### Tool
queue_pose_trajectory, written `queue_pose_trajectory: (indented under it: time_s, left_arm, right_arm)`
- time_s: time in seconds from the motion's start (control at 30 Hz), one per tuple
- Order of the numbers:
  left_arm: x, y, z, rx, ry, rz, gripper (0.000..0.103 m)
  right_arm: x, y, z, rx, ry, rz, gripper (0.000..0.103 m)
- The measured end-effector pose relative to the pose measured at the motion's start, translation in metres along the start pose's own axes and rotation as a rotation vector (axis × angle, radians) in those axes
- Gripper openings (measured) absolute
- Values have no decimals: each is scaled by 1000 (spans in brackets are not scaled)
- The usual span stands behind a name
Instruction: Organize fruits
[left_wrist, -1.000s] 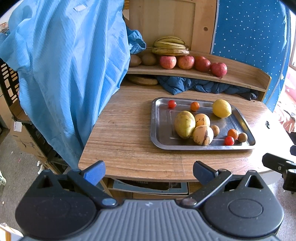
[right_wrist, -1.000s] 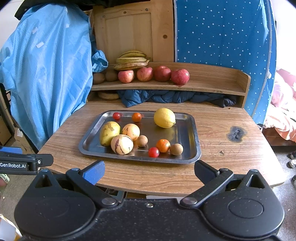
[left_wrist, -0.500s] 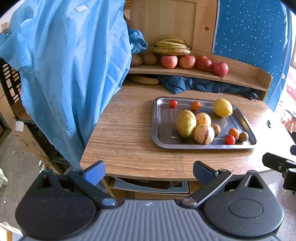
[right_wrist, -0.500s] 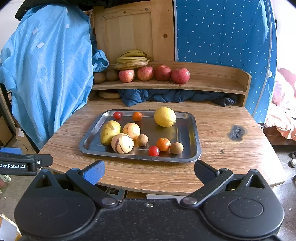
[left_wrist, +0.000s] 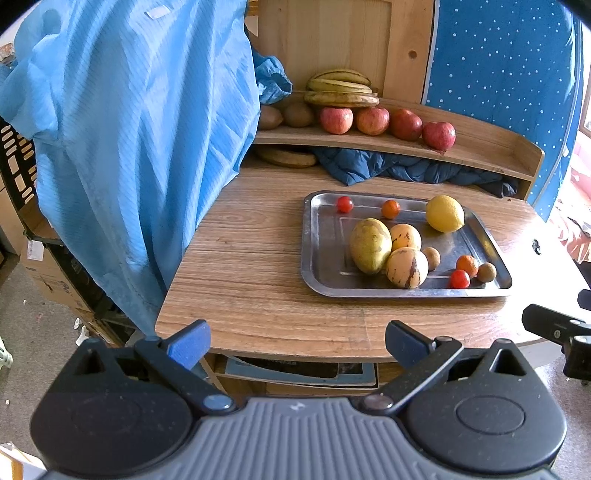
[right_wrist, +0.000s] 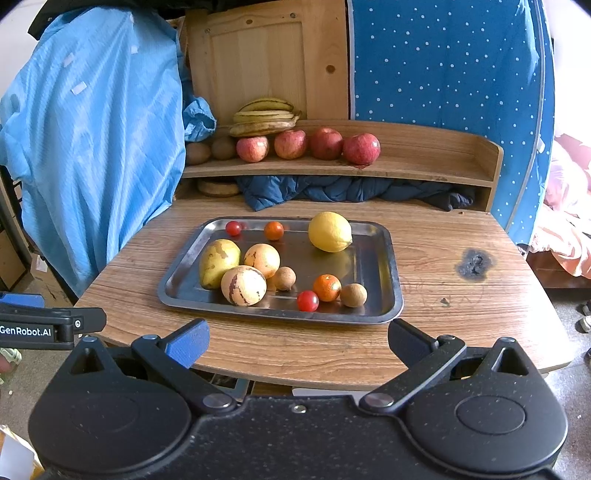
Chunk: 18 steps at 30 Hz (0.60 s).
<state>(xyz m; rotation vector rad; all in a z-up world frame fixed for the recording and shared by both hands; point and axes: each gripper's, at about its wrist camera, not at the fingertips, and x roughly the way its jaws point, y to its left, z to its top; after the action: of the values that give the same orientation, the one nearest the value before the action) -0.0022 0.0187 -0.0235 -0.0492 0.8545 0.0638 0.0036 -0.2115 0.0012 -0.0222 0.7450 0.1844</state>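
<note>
- Fruit sits on a metal tray (right_wrist: 384, 258) in the middle of a wooden table (right_wrist: 461, 295): a lemon (right_wrist: 330, 231) at the far side, a pear (right_wrist: 218, 262) at the left, small tomatoes and oranges scattered between.
- Left gripper (left_wrist: 297, 341) hangs at the table's near edge, jaws spread wide, holding nothing.
- Right gripper (right_wrist: 297, 341) likewise, released and clear of the tray.
- Apples (right_wrist: 325, 144) and bananas (right_wrist: 264, 116) line the far shelf (right_wrist: 424, 170).

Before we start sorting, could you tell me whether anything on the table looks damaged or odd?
Yes: the wooden table has a dark, scorch-like mark to the right of the metal tray. The fruit on the tray looks intact, and nothing has spilled.
</note>
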Motion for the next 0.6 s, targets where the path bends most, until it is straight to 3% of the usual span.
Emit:
queue_pose_trajectory:
  time_s: [0.6]
  left_arm:
    - [14, 5, 12, -36, 32, -52, 102]
  right_arm:
    - [11, -6, 3, 8, 8, -22, 102]
